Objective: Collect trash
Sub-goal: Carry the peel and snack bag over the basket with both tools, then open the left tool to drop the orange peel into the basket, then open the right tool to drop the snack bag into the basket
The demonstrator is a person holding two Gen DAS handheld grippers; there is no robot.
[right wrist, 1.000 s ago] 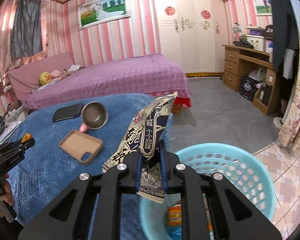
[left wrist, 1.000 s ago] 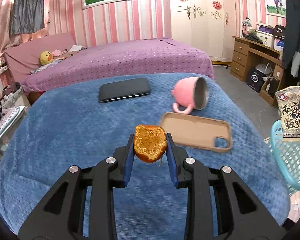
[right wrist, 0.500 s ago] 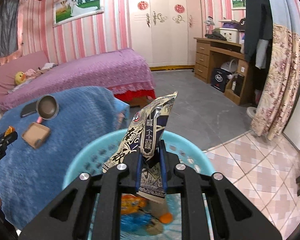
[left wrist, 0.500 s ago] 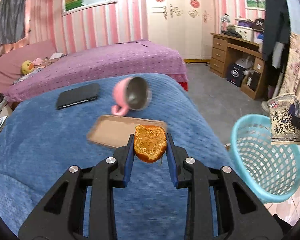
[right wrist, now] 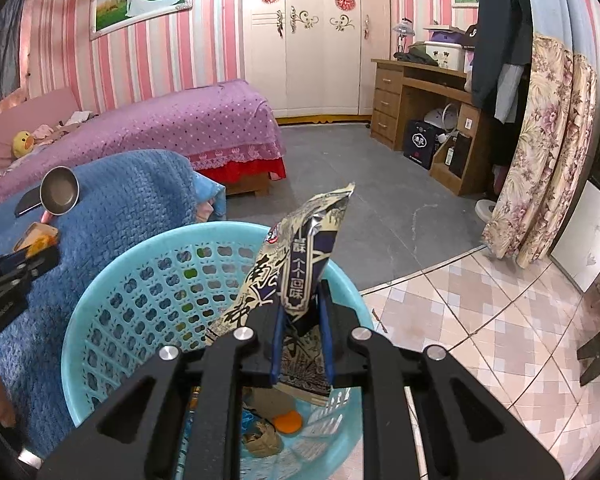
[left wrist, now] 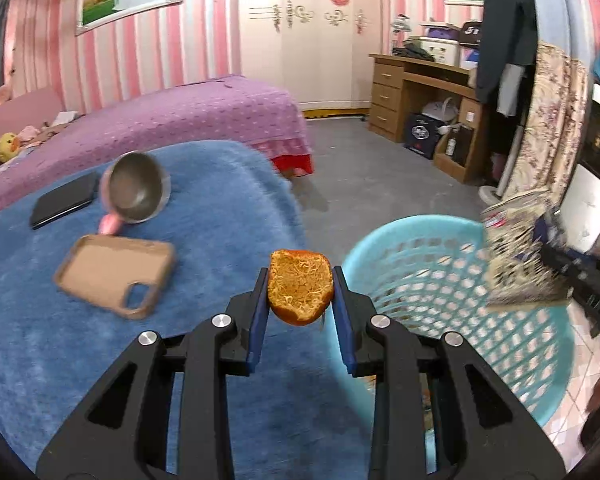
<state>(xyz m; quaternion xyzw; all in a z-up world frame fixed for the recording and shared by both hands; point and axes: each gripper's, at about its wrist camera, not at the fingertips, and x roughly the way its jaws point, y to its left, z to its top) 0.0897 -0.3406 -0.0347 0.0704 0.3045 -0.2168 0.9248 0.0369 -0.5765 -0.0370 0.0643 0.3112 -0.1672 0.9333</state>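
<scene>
1. Down inside the turquoise basket, only the right wrist view reaches the bottom: an orange scrap and some crumpled wrappers lie there, partly hidden behind the right gripper's black frame, and too jumbled to name.
2. From the left wrist view the basket is cut off by the gripper body, and its contents do not show.
3. Blur smears the snack packet at the right edge of the left wrist view; its print is unreadable there.
4. Seen from the right wrist, the packet is cream and dark blue with printed characters. It stands upright, pinched low between narrow jaws, over the basket's opening.
5. The left gripper clamps an orange peel, its pithy inner side facing the camera, at the blue blanket's edge, just beside the basket rim.
6. Only the left wrist view shows clearly the tan phone case, the tipped pink mug and the dark phone on the blanket.
7. A hand is barely visible at the left edge of the right wrist view.
</scene>
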